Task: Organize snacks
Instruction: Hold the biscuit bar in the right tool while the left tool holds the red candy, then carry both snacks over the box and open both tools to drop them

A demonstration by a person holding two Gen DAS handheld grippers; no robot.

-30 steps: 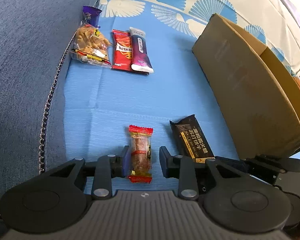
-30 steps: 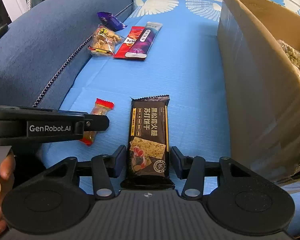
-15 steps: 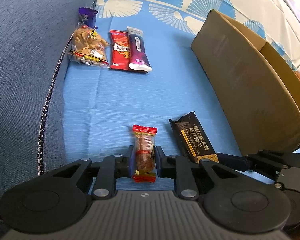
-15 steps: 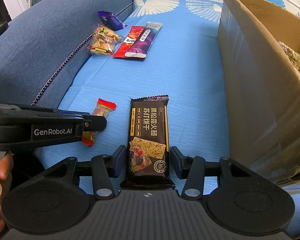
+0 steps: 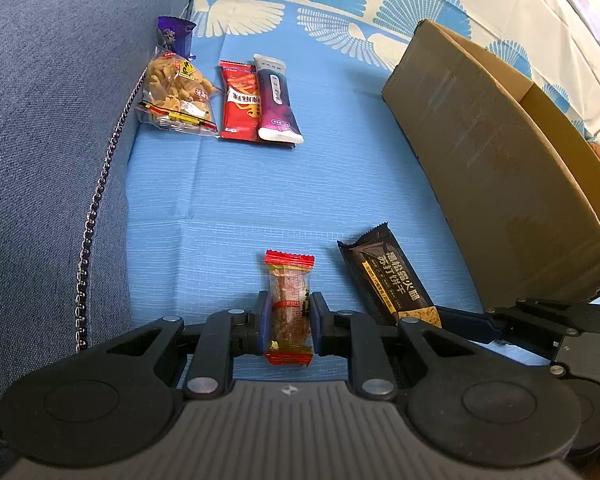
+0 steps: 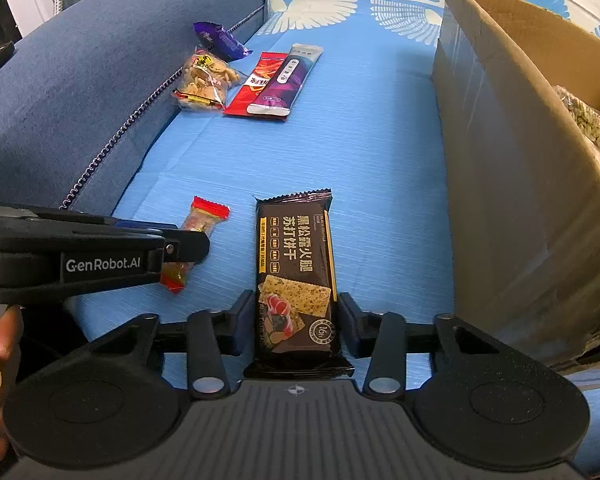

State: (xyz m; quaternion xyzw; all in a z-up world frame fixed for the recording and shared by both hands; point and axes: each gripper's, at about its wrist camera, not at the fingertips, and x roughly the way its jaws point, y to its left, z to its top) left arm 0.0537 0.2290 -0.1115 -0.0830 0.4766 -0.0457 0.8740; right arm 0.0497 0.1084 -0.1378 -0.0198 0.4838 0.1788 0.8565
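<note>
The left gripper (image 5: 288, 322) has its blue-padded fingers pressed against both sides of a small clear-wrapped candy with red crimped ends (image 5: 289, 304), which lies on the light blue sofa cover (image 5: 284, 196) near its front edge. The right gripper (image 6: 294, 320) is spread wide around the lower end of a dark brown rectangular cracker packet with yellow trim (image 6: 294, 268); whether the pads touch it cannot be told. The packet lies flat just beside the candy, near the wall of a brown cardboard box (image 6: 512, 184) along the cover's right edge. At the far left edge, by the dark blue sofa backrest (image 5: 48, 128), lie a clear bag of tan snacks (image 5: 176, 94), a purple wrapper (image 5: 175, 36), a red sachet (image 5: 239, 100) and a purple-white bar (image 5: 277, 98).
</note>
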